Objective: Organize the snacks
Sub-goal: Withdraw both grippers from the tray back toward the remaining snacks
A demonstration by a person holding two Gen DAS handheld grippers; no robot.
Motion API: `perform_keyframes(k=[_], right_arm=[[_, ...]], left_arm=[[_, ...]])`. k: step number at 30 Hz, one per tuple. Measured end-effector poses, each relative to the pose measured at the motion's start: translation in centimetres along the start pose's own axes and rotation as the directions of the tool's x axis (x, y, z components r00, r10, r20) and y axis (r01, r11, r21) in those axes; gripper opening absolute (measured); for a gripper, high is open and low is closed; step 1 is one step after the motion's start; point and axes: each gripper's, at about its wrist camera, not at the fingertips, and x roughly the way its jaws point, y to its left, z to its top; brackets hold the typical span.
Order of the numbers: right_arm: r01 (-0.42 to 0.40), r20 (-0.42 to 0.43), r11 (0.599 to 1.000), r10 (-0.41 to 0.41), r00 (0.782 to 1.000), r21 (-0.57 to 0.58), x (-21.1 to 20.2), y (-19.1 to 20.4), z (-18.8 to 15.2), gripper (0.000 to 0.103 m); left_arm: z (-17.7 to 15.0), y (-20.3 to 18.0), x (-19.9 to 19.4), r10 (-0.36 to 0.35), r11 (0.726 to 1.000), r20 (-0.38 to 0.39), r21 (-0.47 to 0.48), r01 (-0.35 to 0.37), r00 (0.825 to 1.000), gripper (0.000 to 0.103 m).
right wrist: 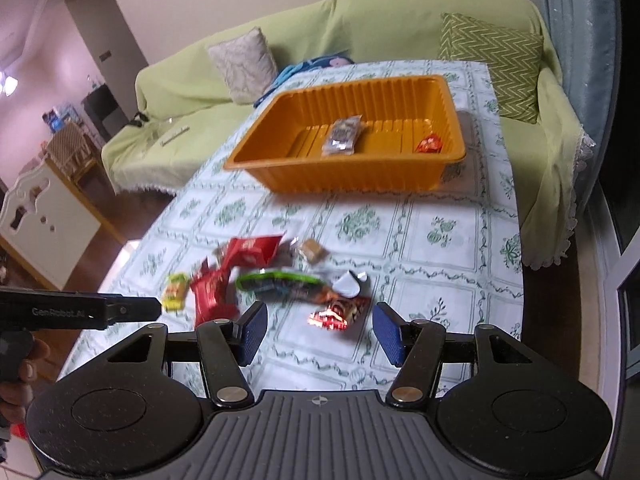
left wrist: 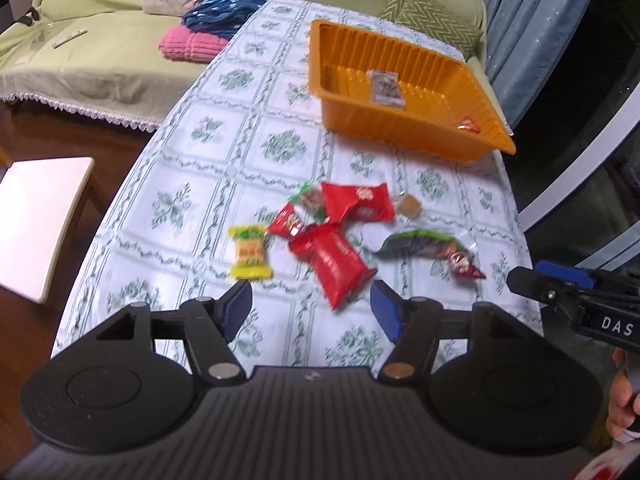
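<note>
Snacks [left wrist: 332, 240] lie loose on the table [left wrist: 192, 168], near the tray [left wrist: 400, 128]. Both hand-held grippers, left [left wrist: 311, 311] and right [right wrist: 316, 330], gape wide, empty. Wrappers look light, crinkly, slippery; pinch mid-body.

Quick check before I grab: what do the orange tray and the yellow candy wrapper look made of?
Orange tray: looks like thin moulded plastic, glossy; the ribbed walls and floor catch highlights. Yellow candy wrapper: apparently crinkly plastic film, printed, with crimped ends; blur hides finer detail.
</note>
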Motion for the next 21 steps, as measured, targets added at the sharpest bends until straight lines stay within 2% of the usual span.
perform_keyframes(k=[9,21], right_arm=[[0.015,-0.032,1.000,-0.016,0.999,-0.013,1.5,0.3,-0.8,0.059],[0.079,-0.035,0.996,-0.077,0.996,0.048,4.5,0.2,1.0,0.059]], left_arm=[[-1.5,1.2,0.2,0.052,0.999,-0.009,-0.006,-0.052,0.999,0.063],[-1.6,2.8,0.4,0.067,0.997,0.001,-0.034,-0.067,0.998,0.063]])
